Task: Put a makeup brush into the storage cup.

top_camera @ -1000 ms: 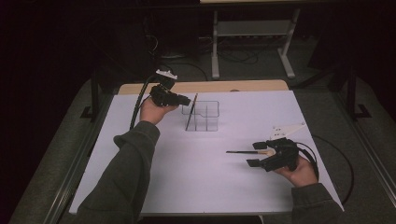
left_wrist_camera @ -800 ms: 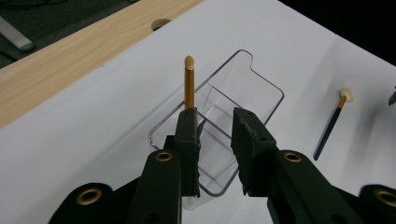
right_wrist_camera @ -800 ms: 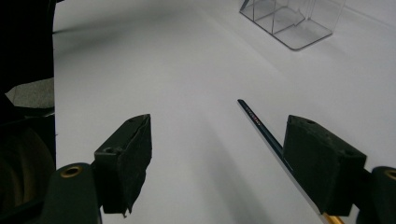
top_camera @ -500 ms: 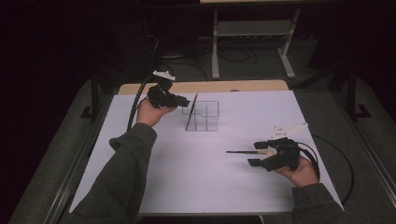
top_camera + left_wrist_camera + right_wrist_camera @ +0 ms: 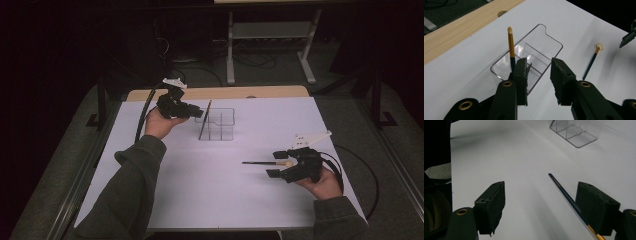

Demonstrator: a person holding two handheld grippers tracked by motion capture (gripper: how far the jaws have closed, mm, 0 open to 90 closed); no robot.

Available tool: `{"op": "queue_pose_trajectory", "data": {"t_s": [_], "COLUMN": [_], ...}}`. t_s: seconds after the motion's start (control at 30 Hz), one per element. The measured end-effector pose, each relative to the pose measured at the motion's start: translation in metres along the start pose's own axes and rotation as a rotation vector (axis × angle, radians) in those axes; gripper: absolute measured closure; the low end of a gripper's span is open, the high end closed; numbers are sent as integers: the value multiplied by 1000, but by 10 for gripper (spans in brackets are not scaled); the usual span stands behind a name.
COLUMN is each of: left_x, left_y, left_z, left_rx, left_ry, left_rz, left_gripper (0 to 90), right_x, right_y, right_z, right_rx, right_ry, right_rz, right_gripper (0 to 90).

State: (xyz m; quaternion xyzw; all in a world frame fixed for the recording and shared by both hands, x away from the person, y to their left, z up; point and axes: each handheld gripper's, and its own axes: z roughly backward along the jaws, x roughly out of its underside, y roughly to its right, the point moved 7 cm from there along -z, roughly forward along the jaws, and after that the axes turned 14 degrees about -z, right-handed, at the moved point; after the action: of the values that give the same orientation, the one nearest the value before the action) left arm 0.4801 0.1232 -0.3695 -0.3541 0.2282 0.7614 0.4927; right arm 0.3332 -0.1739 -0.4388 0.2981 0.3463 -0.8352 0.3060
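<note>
A clear divided organizer (image 5: pixel 222 125) (image 5: pixel 541 47) (image 5: pixel 576 132) stands on the white table sheet. In its near-left compartment a dark brush with a gold ferrule (image 5: pixel 205 120) (image 5: pixel 510 47) leans upright. My left gripper (image 5: pixel 199 112) (image 5: pixel 539 72) hovers at the organizer's left edge; its jaws have just been opening, nothing is between them, and the brush stands just outside the left jaw. A second brush (image 5: pixel 262 162) (image 5: pixel 591 62) (image 5: pixel 564 192) lies flat on the sheet. My right gripper (image 5: pixel 274 164) (image 5: pixel 541 186) is open around its bristle end, the handle close to one jaw.
The white sheet (image 5: pixel 200 195) covers most of the table, with a wooden strip (image 5: pixel 260 92) along the far edge. The right gripper's cable (image 5: pixel 362 172) loops off the right side. A metal stand (image 5: pixel 270 35) sits on the floor behind the table.
The left gripper's jaws have parted slightly beside the upright brush, which stays leaning in the organizer. The right hand and the lying brush have not moved.
</note>
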Motion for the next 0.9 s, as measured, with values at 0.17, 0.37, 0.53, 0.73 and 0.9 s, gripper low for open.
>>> {"op": "queue_pose_trajectory", "data": {"t_s": [0.17,0.37,0.53,0.73,0.9], "left_x": [2,0,-2,-3,0], "left_y": [3,6,10,15,19], "left_z": [1,5,8,11,13], "left_rx": [3,4,10,10,13], "left_ry": [5,10,18,34,34], "left_rz": [10,-7,-15,-20,-28], "left_gripper": [660,658,639,616,592], "right_x": [0,1,2,3,3], "right_y": [1,3,4,6,7], "right_z": [2,3,5,9,11], "right_rx": [7,11,21,27,30], "right_ry": [5,4,8,21,22], "right_rz": [3,-4,-8,-14,-14], "right_gripper": [228,226,220,218,217]}}
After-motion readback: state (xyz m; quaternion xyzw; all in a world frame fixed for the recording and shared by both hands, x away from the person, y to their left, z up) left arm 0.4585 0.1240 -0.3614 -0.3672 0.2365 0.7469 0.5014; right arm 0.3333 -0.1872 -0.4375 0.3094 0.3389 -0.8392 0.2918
